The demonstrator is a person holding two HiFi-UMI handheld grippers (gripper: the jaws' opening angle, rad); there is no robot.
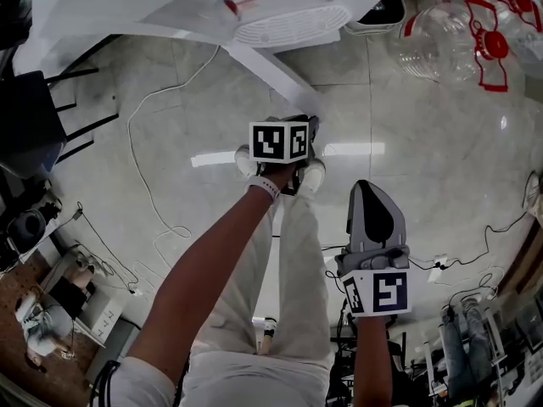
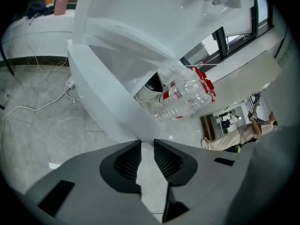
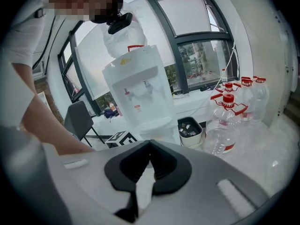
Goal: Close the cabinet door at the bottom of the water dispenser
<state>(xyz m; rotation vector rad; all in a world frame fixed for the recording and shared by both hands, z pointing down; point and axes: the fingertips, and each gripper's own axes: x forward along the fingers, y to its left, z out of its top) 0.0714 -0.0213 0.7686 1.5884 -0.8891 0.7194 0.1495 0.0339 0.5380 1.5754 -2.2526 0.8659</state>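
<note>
The white water dispenser stands at the top of the head view, and its bottom cabinet door swings out over the floor as a thin white panel. My left gripper is at the door's free edge. In the left gripper view the door narrows down into the left gripper, whose jaws stand close together on its edge. My right gripper hangs lower right, away from the door, shut with nothing in it. The right gripper view has the right gripper facing the dispenser.
Empty water bottles stand right of the dispenser, with a small bin beside it. A white cable trails over the tiled floor at left. A dark chair stands far left. The person's legs are below the grippers.
</note>
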